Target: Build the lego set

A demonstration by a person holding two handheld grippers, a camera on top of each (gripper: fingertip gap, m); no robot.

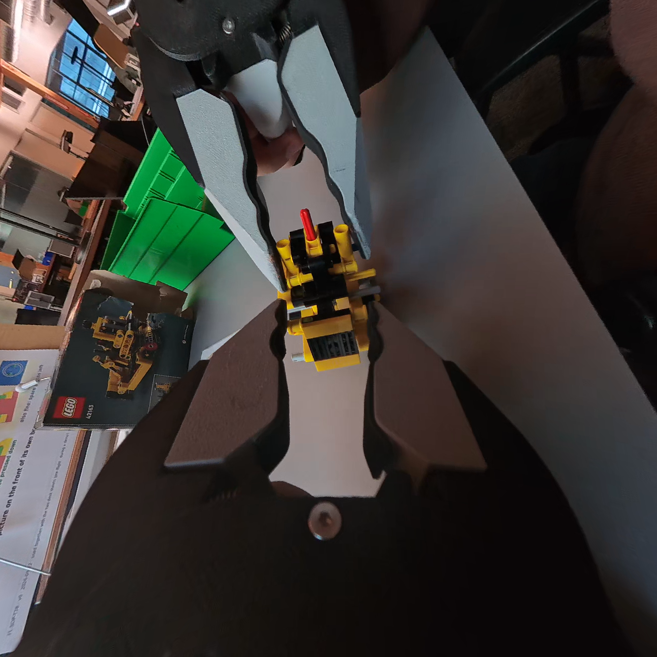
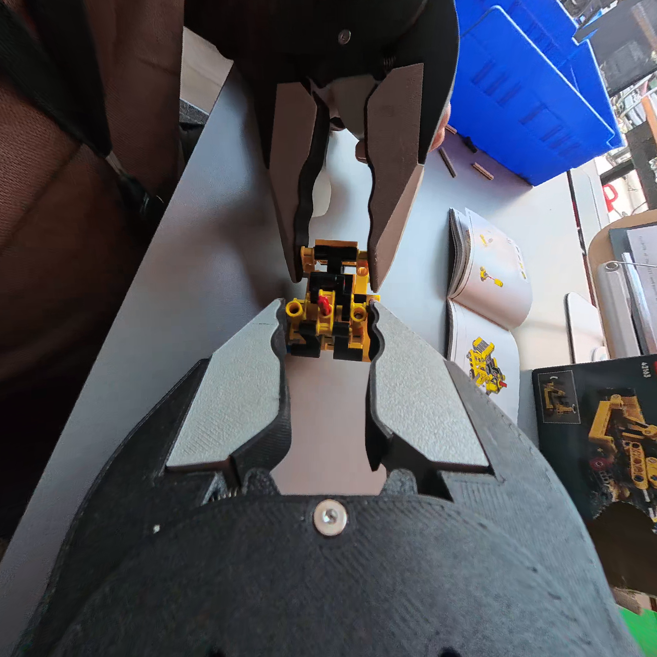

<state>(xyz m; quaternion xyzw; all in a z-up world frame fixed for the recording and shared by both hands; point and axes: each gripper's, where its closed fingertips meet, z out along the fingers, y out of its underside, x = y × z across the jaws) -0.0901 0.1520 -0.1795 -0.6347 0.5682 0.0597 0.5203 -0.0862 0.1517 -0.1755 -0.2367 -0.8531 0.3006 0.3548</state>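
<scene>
The half-built yellow and black lego model [image 1: 325, 295] is held above the white desk [image 1: 462, 284] between two tools that face each other tip to tip. The left tool [image 1: 325, 309], brown-faced, pinches the model's grille end between its fingertips. The right tool [image 2: 329, 313], grey-faced, pinches the opposite end, where a red pin [image 2: 324, 304] sticks out toward its camera between two yellow sockets.

To the left tool's left lies the dark set box [image 1: 121, 359] bearing a red brand logo and a number, next to a printed sheet [image 1: 21, 480] and green bins [image 1: 167, 227]. To the right tool's right an open instruction booklet [image 2: 487, 284] shows yellow build pictures; blue bins [image 2: 526, 92] stand beyond.
</scene>
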